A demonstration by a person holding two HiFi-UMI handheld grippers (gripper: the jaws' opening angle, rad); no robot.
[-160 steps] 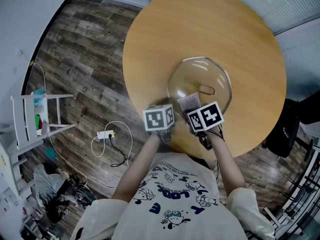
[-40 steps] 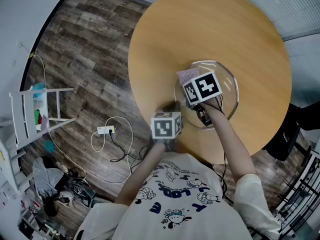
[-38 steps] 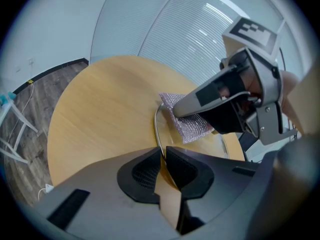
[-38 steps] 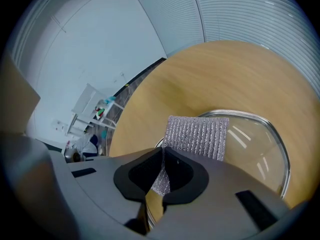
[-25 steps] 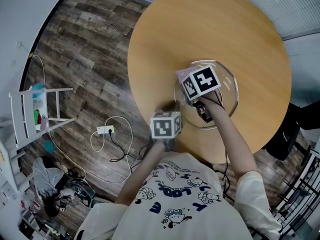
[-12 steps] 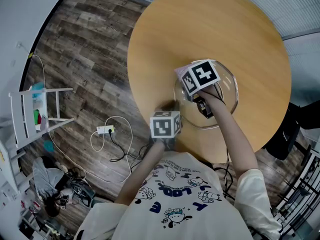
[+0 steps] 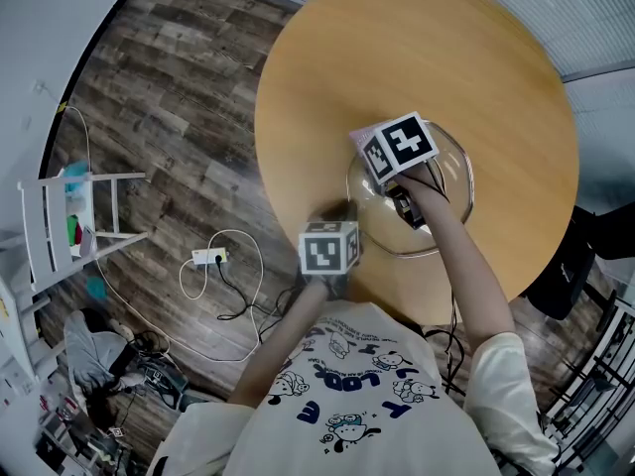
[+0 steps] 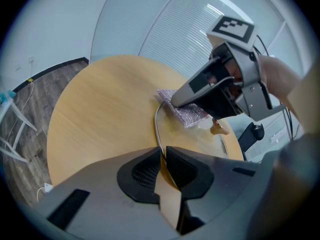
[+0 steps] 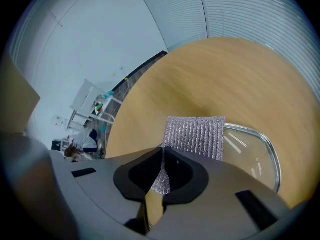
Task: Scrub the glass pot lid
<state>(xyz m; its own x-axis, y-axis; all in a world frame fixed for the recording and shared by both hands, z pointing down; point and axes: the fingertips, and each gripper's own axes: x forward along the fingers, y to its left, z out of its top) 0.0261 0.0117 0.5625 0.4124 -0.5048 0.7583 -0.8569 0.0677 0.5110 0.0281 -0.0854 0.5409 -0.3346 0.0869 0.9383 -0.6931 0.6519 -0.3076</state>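
Note:
The glass pot lid [image 7: 448,194] lies on the round wooden table [image 7: 417,48], its steel rim [image 8: 156,126] running between my left jaws. My left gripper [image 7: 342,216] is shut on the lid's near-left rim [image 8: 161,156]. My right gripper [image 7: 370,149] is shut on a silvery mesh scrub pad [image 7: 361,133], pressed on the lid's far-left part. In the right gripper view the pad [image 9: 195,134] sticks out ahead of the right gripper [image 9: 162,156], over the lid [image 9: 250,156]. The left gripper view shows the right gripper [image 8: 179,100], the pad [image 8: 189,116] and the lid's knob [image 8: 218,128].
A white rack [image 7: 69,221] stands on the wood floor at left, with a power strip and cable [image 7: 210,264] nearer the table. A black chair [image 7: 561,266] sits at the right. Clutter and a person [image 7: 94,365] are at the bottom left.
My right gripper has slid the pad across the lid, away from me and toward its far-left rim. My left gripper has held still on the rim.

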